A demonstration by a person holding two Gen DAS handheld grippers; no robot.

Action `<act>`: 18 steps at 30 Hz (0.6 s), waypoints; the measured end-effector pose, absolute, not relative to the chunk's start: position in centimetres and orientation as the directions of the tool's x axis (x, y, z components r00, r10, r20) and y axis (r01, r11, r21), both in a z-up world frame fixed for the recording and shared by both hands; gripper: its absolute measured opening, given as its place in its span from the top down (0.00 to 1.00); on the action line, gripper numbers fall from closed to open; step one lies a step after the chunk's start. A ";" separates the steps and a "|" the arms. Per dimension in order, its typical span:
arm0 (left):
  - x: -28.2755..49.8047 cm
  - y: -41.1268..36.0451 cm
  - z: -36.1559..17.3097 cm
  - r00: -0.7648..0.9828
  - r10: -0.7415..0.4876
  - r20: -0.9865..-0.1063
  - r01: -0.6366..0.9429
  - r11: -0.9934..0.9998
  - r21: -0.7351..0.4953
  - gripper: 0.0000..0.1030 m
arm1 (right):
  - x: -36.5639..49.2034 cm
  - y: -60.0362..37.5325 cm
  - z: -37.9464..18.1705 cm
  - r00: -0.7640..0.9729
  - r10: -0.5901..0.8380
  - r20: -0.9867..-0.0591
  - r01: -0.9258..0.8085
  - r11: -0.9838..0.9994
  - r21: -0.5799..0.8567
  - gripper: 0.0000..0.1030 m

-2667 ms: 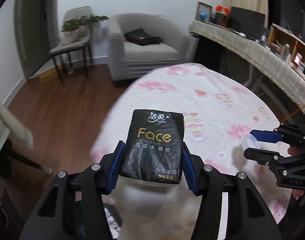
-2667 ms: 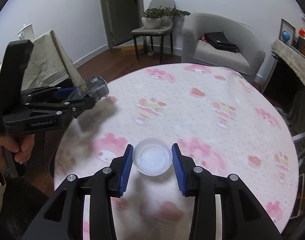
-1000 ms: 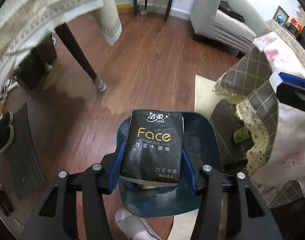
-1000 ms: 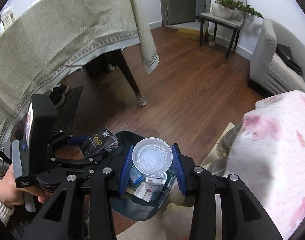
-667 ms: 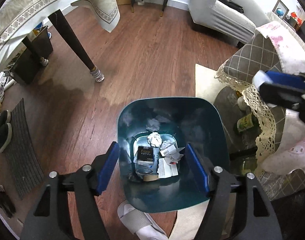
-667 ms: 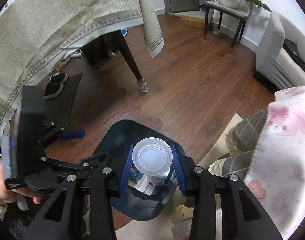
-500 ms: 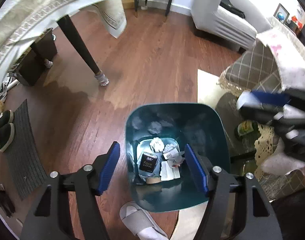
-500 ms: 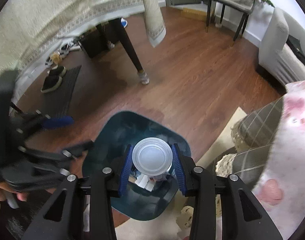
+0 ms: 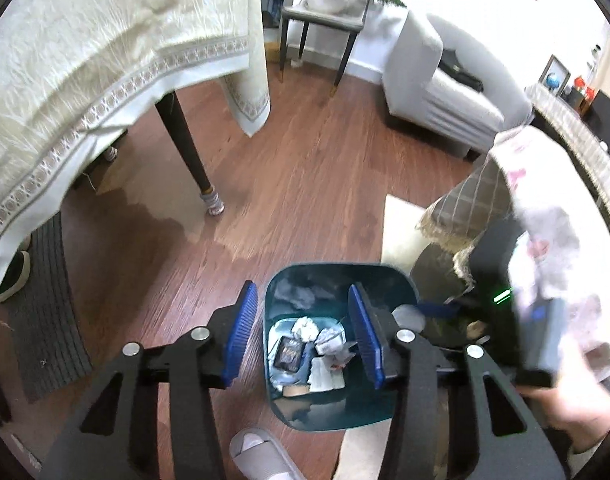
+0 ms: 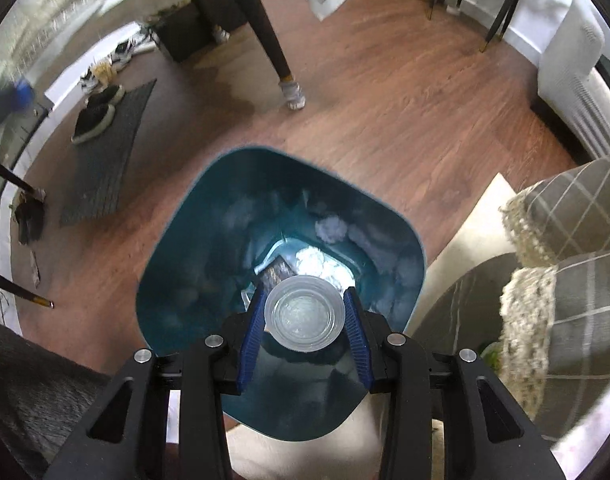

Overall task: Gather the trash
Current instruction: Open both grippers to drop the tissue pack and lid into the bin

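A teal trash bin (image 9: 293, 292) stands on the wood floor, also in the right wrist view (image 10: 209, 240). The black tissue pack (image 9: 289, 353) lies at its bottom among crumpled paper. My left gripper (image 9: 303, 334) is open and empty, above the bin. My right gripper (image 10: 304, 326) is shut on a clear plastic cup (image 10: 304, 317) and holds it over the bin's mouth. In the left wrist view the cup (image 9: 409, 317) shows at the bin's right rim.
A table with a cream cloth (image 9: 105, 52) and a dark leg (image 9: 185, 148) stands to the left. A dark mat (image 10: 105, 152) with shoes lies beyond. A grey armchair (image 9: 437, 92) is at the back. A plaid cloth edge (image 10: 577, 216) hangs at the right. A slipper (image 9: 257, 454) is near the bin.
My left gripper opened and dropped the tissue pack into the bin, then drew back. My right gripper carried the cup from the pink table to above the bin.
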State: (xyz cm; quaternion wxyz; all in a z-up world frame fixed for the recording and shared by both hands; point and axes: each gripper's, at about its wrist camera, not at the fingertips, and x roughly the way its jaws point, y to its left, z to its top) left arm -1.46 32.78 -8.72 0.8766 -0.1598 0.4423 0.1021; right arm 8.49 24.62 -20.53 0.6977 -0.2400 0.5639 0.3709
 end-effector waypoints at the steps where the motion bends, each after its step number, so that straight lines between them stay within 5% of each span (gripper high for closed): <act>1: -1.6 32.8 -8.3 0.596 0.040 -0.802 -0.322 0.927 -0.193 0.52 | 8.4 24.6 -21.0 0.076 0.236 -0.969 -0.793 0.604 0.085 0.61; 6: -1.7 32.6 -7.1 0.620 0.046 -0.783 -0.320 0.926 -0.199 0.52 | 7.9 24.6 -23.4 0.036 0.173 -0.984 -0.804 0.590 0.074 0.60; 8: -1.7 32.5 -6.8 0.622 0.045 -0.781 -0.316 0.928 -0.198 0.52 | 7.8 24.5 -24.0 0.013 0.153 -0.988 -0.804 0.589 0.080 0.47; 11: -1.6 32.6 -6.6 0.628 0.039 -0.777 -0.304 0.932 -0.198 0.48 | 7.6 24.5 -24.0 0.014 0.146 -0.989 -0.807 0.585 0.076 0.44; 18: -2.3 31.6 -4.5 0.673 0.079 -0.736 -0.271 0.952 -0.145 0.26 | 7.4 24.4 -20.8 0.061 0.220 -0.974 -0.808 0.584 0.081 0.45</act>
